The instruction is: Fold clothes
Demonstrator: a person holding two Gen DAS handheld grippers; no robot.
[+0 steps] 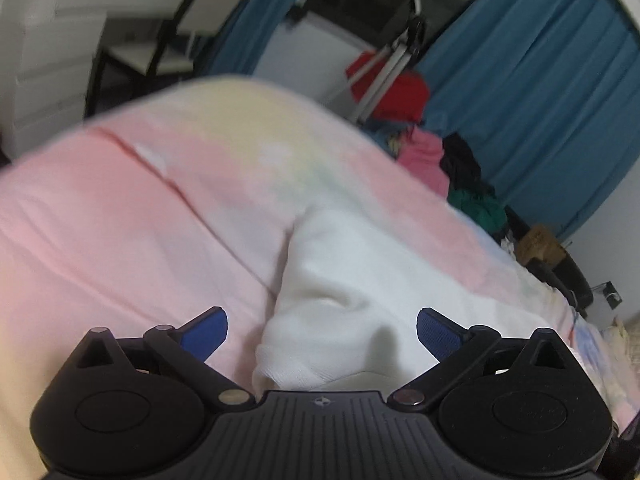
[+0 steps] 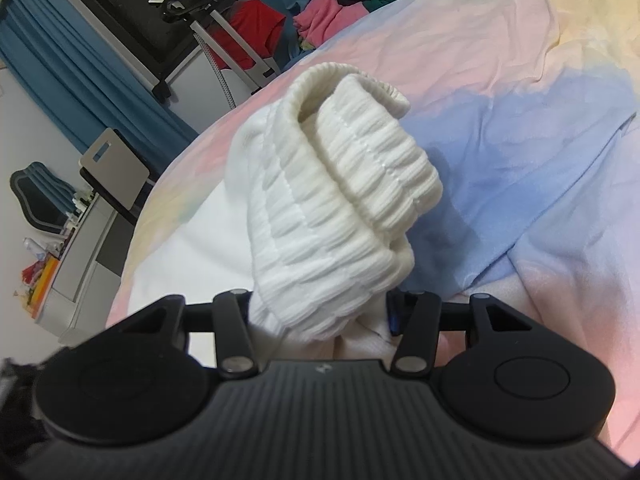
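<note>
White garment (image 2: 328,184), ribbed band bunched thick and rolled over on itself, and it's right in my right gripper (image 2: 320,312) — the fingers are pinched in on the cloth, clamped on that band, which rises straight up and forward from the pinch. The rest of the garment trails down and to the left onto the bedspread (image 2: 520,128), pastel pink, blue and yellow, creased all over.

Over on the other side, my left gripper (image 1: 322,330) stands wide apart, blue pads spread, gripping nothing. The same white cloth (image 1: 340,280) lies directly ahead of it, between the spread fingers and a little beyond, a soft humped fold running away from me toward the middle of the bed. Picture's blurred here, so the fabric edge is hard to read.

So here's the relation that counts: the right side has the band, the garment's length runs from that pinch off toward the left gripper, and the left fingers sit just over loose cloth, near enough to close on it. I'd judge the fold turns on that second grip, on the far end of that long axis.

Beyond the bed edge: a heap of clothes (image 2: 340,20), red, pink, green, black, and blue curtains (image 1: 540,100).
</note>
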